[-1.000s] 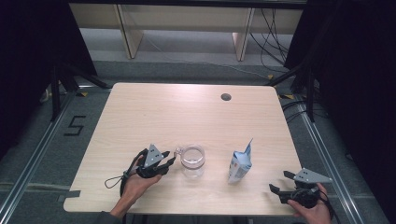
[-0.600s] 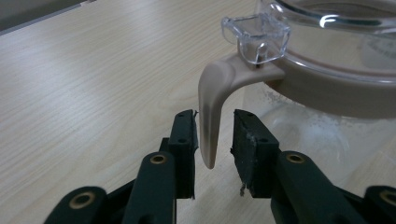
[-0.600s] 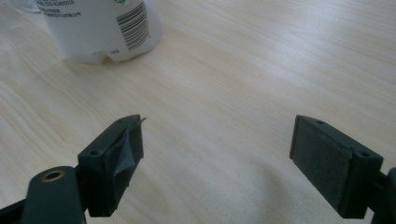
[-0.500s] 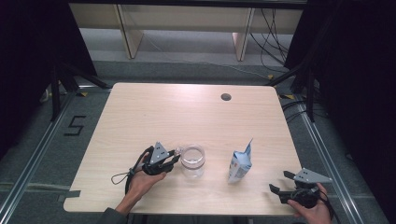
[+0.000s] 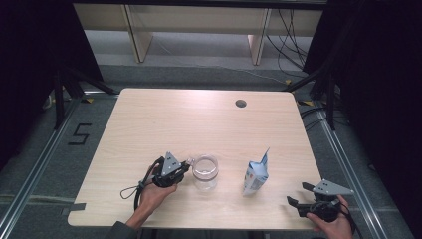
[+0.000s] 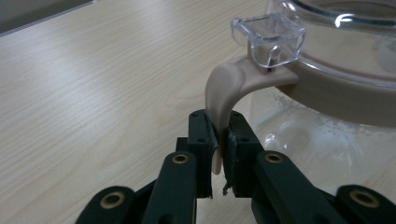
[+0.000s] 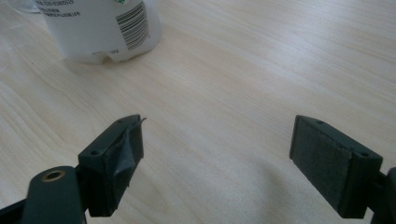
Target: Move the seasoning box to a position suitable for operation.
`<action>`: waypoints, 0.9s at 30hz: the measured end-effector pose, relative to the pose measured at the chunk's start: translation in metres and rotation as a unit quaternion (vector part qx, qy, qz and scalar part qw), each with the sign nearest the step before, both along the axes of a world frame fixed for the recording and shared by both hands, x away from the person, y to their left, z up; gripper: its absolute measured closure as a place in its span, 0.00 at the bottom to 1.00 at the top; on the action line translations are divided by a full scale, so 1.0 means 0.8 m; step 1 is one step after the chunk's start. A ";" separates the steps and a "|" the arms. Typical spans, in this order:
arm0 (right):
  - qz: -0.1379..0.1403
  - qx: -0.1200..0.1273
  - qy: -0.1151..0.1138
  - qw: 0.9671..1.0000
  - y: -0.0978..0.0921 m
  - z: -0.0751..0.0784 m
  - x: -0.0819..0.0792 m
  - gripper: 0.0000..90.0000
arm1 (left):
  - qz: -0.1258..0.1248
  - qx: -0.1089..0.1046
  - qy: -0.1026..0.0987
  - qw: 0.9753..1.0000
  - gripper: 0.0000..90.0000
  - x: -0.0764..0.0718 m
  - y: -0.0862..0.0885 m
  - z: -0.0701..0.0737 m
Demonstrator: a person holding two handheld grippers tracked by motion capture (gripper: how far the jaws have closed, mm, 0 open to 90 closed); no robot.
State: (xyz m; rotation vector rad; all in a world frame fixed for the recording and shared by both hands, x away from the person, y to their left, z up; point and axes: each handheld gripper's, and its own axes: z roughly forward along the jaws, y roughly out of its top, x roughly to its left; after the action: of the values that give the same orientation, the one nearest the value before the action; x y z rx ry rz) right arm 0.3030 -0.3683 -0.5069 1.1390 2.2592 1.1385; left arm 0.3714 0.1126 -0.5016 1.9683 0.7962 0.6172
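Observation:
A clear glass jug (image 5: 205, 172) with a beige collar and handle (image 6: 222, 100) stands on the wooden table near its front edge. My left gripper (image 5: 185, 168) is shut on that beige handle, its black jaws pinching the handle's lower end (image 6: 217, 161). A clear lid tab (image 6: 267, 36) sits above the handle. To the right stands a white and blue carton (image 5: 256, 175) with its top open, its base seen close in the right gripper view (image 7: 100, 28). My right gripper (image 5: 298, 196) rests open at the front right corner, well apart from the carton, with bare table between its jaws (image 7: 217, 144).
The table (image 5: 199, 119) has a round cable hole (image 5: 241, 103) at the back right. A black cable (image 5: 132, 190) loops from the left gripper toward the front edge. Shelving legs and cables stand on the floor behind the table.
My left gripper has slid right toward the jug and closed on its handle. The right gripper and the carton have stayed put.

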 end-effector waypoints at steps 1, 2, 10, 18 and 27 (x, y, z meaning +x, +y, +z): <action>0.000 0.001 0.000 1.000 0.000 0.000 0.000 0.20 | 0.010 0.000 0.005 1.000 0.91 -0.006 -0.002 0.001; 0.000 0.001 0.000 1.000 0.000 0.000 0.000 0.20 | 0.010 0.000 0.005 1.000 0.91 -0.006 -0.002 0.001; -0.002 -0.005 -0.007 1.000 0.000 0.001 0.000 0.20 | 0.029 -0.004 0.026 0.999 0.90 -0.037 -0.008 0.004; -0.002 -0.005 -0.009 1.000 0.000 0.001 -0.001 0.20 | 0.033 0.000 0.039 0.999 0.89 -0.054 -0.013 0.007; -0.001 0.000 -0.011 1.000 0.001 0.004 -0.002 0.21 | 0.029 0.003 0.044 0.999 0.88 -0.065 -0.014 0.008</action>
State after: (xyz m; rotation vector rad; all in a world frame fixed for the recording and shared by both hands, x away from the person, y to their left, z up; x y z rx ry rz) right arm 0.3011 -0.3673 -0.5038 1.1243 2.2412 1.1430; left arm 0.3196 0.1014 -0.4951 1.9946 0.9097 0.5706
